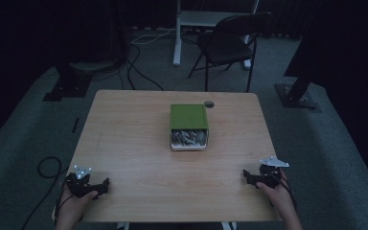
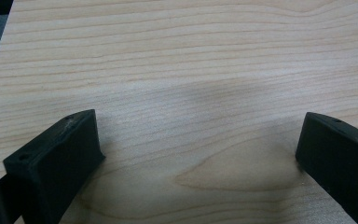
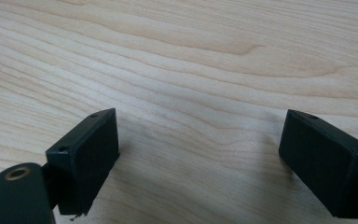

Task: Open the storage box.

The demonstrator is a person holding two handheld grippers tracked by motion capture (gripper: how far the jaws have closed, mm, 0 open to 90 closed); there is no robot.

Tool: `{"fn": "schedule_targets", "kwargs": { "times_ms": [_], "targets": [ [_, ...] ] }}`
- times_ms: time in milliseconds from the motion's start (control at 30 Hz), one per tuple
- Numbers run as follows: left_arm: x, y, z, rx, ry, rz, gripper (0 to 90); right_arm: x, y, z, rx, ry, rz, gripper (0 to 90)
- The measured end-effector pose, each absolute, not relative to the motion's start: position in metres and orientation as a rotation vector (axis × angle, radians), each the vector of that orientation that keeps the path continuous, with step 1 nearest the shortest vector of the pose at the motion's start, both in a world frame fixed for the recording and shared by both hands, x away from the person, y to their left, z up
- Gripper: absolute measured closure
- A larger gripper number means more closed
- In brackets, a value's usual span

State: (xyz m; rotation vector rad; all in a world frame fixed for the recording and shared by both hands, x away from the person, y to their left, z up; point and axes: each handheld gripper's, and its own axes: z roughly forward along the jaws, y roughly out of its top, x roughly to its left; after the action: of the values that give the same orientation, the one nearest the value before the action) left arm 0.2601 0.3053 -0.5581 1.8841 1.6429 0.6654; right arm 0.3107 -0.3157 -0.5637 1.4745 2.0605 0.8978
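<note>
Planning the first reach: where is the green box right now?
In the high view the green box sits mid-table toward the far edge, beside a round hole, well ahead of both grippers.

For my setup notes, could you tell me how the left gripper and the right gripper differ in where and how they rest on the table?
The left gripper sits near the table's front left corner; the right gripper sits near its front right corner. The left one's jaws point right, the right one's left, so they face each other. Both are hand-held, rest low on the wood, and have jaws wide open with nothing between them. Both are well short of the green box.
</note>
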Motion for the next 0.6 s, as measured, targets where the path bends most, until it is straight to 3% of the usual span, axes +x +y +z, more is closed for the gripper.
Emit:
{"fn": "schedule_targets", "kwargs": {
  "times_ms": [600],
  "targets": [
    [0.2608,0.2967,-0.5577,1.935,1.544,0.631,3.0,0.3107,-0.3156,-0.5636,1.476,2.061,0.897,11.6]
  ]
}}
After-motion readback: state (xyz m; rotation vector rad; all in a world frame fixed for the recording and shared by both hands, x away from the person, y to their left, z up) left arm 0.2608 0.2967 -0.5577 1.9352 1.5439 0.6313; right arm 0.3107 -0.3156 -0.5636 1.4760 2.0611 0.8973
